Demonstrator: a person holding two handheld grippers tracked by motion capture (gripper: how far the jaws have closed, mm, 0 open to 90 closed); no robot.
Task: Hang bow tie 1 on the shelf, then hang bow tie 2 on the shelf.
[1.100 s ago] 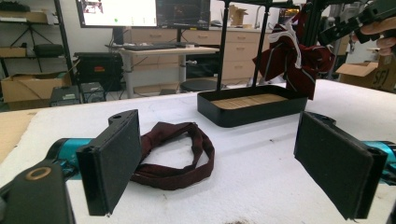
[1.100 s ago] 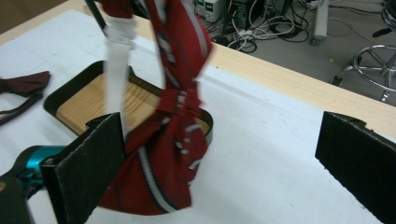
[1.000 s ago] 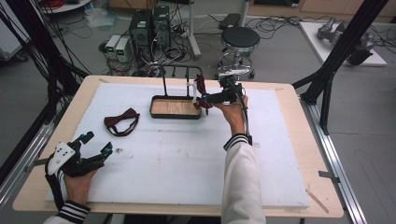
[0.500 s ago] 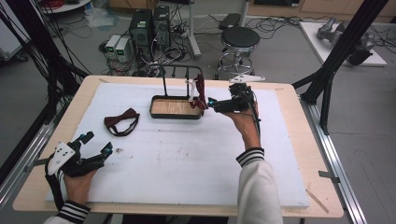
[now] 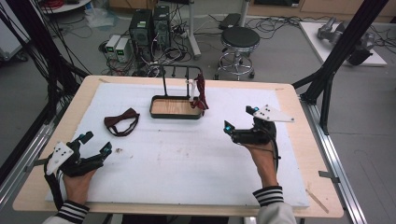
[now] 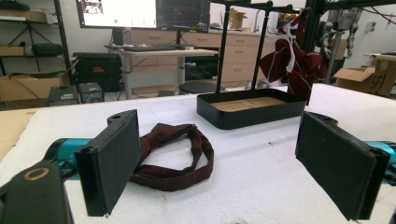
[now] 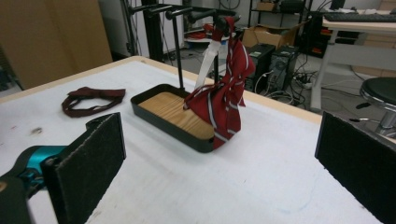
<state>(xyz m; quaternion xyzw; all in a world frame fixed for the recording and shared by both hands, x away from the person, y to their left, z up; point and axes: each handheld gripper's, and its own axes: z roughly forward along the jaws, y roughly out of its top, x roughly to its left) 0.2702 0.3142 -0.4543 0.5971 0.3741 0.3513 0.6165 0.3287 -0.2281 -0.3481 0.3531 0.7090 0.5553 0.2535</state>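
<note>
A black rack with a wooden-floored tray (image 5: 176,113) stands at the far middle of the white mat. A red striped tie (image 5: 201,95) hangs from the rack's top bar, with its end draped over the tray's right rim. A dark red bow tie (image 5: 122,122) lies flat on the mat left of the tray. My right gripper (image 5: 239,119) is open and holds nothing, to the right of the tray and nearer the person. My left gripper (image 5: 96,143) rests open near the front left corner. In the left gripper view the bow tie (image 6: 173,158) lies just beyond the jaws. In the right gripper view the tie (image 7: 222,102) hangs ahead.
The white mat (image 5: 187,158) covers most of the wooden table (image 5: 299,140). Black frame posts (image 5: 336,60) rise at the table's right and left sides. A stool (image 5: 240,39) and computer boxes (image 5: 152,23) stand on the floor beyond the far edge.
My right gripper has drawn back from the rack toward the near right, and the tie stays hanging on the bar. The left gripper and the bow tie have not moved.
</note>
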